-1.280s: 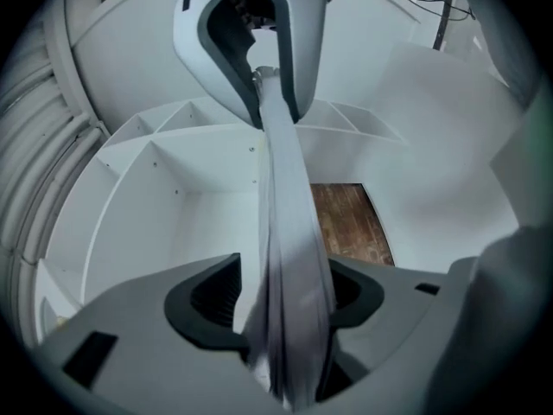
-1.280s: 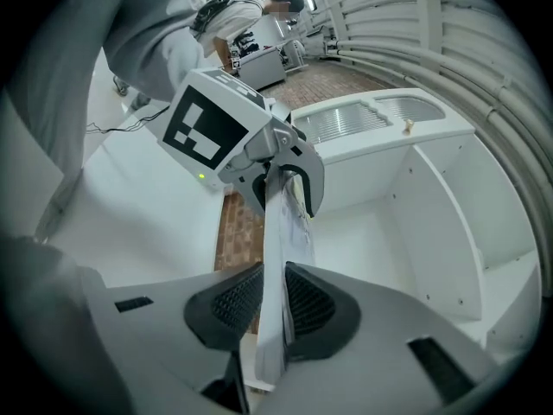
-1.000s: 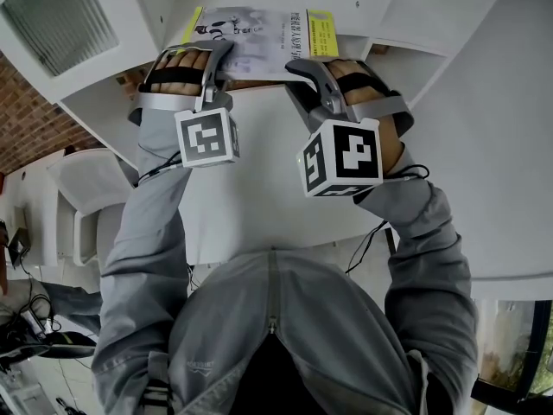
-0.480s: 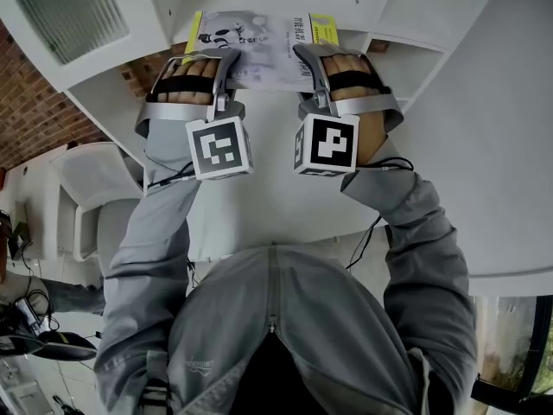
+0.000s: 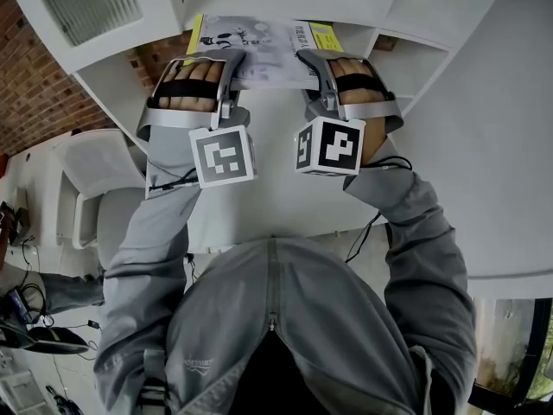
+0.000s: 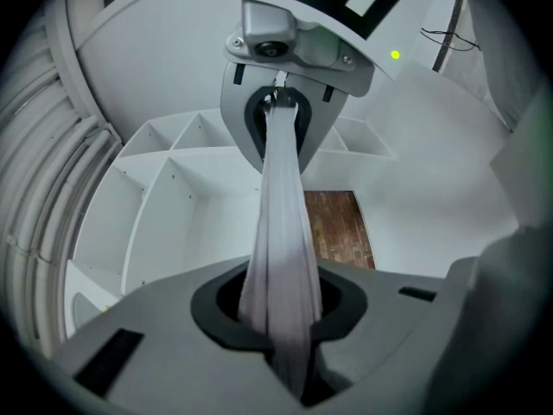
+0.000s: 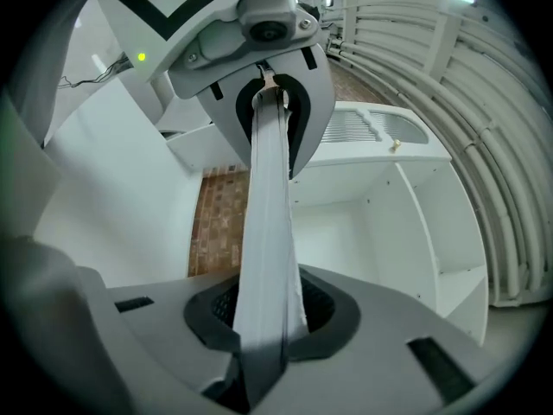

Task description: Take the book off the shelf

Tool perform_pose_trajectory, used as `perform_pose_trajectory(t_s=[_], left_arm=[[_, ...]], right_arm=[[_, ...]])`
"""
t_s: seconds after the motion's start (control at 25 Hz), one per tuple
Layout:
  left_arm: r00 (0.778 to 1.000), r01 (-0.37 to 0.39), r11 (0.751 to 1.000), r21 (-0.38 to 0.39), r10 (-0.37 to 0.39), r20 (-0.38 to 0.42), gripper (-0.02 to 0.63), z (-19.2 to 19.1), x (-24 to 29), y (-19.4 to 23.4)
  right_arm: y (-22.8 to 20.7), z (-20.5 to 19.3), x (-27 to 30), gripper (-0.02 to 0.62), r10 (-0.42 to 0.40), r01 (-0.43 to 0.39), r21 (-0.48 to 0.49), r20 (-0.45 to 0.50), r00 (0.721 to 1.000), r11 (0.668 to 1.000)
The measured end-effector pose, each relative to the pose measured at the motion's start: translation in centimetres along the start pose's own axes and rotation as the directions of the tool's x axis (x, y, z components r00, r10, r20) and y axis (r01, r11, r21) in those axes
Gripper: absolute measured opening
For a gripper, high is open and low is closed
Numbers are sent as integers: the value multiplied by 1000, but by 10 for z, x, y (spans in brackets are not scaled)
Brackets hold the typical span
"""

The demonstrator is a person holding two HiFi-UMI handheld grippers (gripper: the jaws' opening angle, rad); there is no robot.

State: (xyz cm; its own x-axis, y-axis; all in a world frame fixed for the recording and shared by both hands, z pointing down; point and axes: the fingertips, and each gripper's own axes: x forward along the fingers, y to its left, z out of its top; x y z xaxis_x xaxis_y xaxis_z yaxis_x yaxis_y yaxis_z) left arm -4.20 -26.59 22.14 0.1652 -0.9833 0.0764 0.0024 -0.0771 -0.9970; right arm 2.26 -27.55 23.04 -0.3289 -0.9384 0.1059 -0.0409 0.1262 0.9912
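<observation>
While you hold it at both ends of its near edge, the book (image 5: 257, 52) lies flat and level at the mouth of the white shelf (image 5: 108, 93). Its far part is under the upper board and its near part is out in front.

Your left gripper (image 5: 232, 59) is clamped on the book's left side. In the left gripper view the pages run straight out from between the pads, with no gap beside them. Your right gripper (image 5: 308, 60) has just been closing its jaws, with the book between them. In the right gripper view the pads press on the page edge in the same way.

I judge this to be a thin paperback, so it is light and needs no strong squeeze. It is also soft, because in the left gripper view the page edge bends and twists a little on its way between your two grippers. The cover looks smooth and may slide between the pads.

Two holds set well apart, as you have now, suit such a limp thing and keep the middle from sagging. Keep both grippers level with each other, or the pages will probably fan and curl. I cannot tell from these views on which side the spine is.
</observation>
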Motion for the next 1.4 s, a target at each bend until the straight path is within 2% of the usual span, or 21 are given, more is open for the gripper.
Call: perform_pose_trajectory(t_s=[0.24,0.6,1.0,1.2,1.4], left_arm=[[995,98,995,-37,-98,6,78,-1,2,-39],[985,170,984,-58,-171,-22,77,-10,-3,-97],[976,213,974,-81,-216,-25,77,-19,1,-139],[966,255,964,-70,-257,-21,77,-24,7,-161],[949,310,946,-92,-314,-26,77,-29,13,-187]], right_arm=[[37,-5,4,81,96,-96,-20,5,995,995],[96,2,8,81,153,-153,13,14,988,988],[137,5,16,81,207,-208,36,24,978,978],[161,7,25,81,253,-254,46,28,967,966],[187,6,34,81,307,-309,53,35,951,950]])
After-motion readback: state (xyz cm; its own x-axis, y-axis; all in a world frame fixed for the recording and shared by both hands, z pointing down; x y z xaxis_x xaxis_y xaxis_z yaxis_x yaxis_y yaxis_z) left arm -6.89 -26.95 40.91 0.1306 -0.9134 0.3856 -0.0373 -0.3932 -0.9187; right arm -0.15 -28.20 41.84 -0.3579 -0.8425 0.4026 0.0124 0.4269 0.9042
